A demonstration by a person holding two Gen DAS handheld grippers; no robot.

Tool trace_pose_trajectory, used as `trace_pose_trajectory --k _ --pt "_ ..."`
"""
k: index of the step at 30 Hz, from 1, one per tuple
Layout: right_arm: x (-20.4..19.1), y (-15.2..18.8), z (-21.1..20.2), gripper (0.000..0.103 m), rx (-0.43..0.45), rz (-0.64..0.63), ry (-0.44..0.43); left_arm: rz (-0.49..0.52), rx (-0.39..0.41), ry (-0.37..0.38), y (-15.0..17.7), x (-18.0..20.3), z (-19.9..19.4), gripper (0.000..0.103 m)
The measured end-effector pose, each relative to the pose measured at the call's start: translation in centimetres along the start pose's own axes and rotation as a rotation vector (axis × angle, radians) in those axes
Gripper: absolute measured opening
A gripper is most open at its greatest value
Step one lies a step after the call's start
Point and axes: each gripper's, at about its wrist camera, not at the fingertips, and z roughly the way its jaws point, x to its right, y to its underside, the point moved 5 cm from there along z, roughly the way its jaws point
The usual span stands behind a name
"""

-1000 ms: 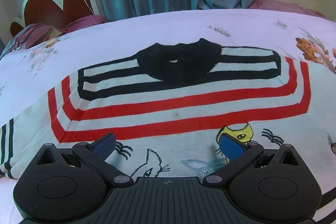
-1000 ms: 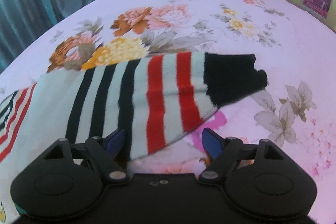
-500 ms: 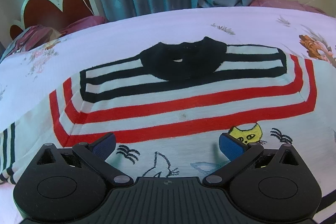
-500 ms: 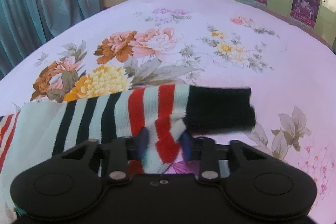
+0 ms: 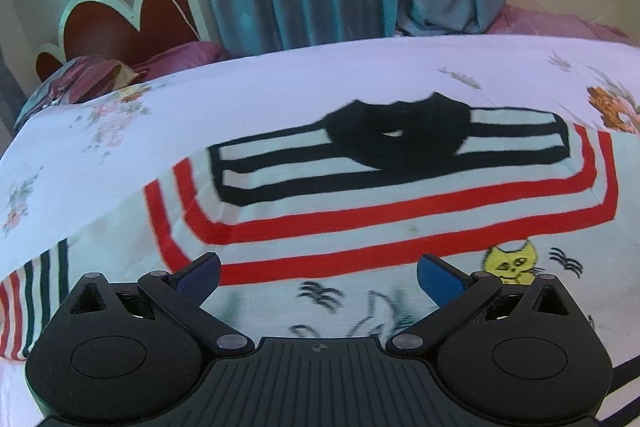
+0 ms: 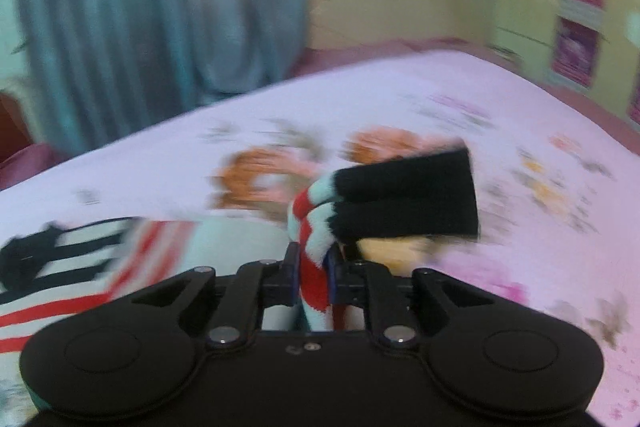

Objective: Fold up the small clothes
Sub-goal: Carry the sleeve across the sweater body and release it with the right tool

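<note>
Jaws of the right gripper [image 6: 313, 269] are closing on the striped sleeve [image 6: 316, 227], cuff at one o'clock, while the left gripper [image 5: 319, 273] hovers wide open over the sweater [image 5: 360, 219].

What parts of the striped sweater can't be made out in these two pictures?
- Right wrist view: motion blur smears the sweater body; only the sleeve closing in the right tool and its black cuff read clearly.
- Left wrist view: the hem is hidden behind the open left tool.
- Left wrist view: the other sleeve runs off the left edge.
- Collar label: too small.
</note>
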Motion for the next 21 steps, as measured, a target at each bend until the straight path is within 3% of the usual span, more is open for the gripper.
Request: trace_pose_trajectory --k 5,10,12,14,15,17,21 --pt "-9.3 0.8 -0.7 0.011 -0.016 -0.104 -0.161 -0.045 -0.008 0.038 0.3 -2.8 0.1 0.103" --pt "-17.5 4.4 0.0 0.011 -0.106 -0.209 -0.31 -0.104 -0.03 0.093 0.8 -4.9 0.7 0.103" --pt "-19.5 6.2 0.7 0.024 -0.174 -0.251 -0.35 -0.138 -0.051 0.154 1.0 -5.1 1.1 0.103" --pt "-19.8 7.3 1.1 0.037 -0.227 -0.248 -0.373 -0.176 -0.065 0.229 0.9 -4.8 1.4 0.103" --pt "-19.5 7.5 1.0 0.047 -0.236 -0.237 -0.385 -0.191 -0.073 0.266 0.9 -4.5 1.5 0.103" --pt "-18.5 7.2 0.3 0.058 -0.222 -0.221 -0.39 -0.227 -0.104 0.334 0.7 -3.6 2.0 0.103" --pt "-15.0 6.3 -2.0 0.06 -0.153 -0.225 -0.339 -0.287 -0.181 0.456 0.5 -0.8 3.6 0.103"
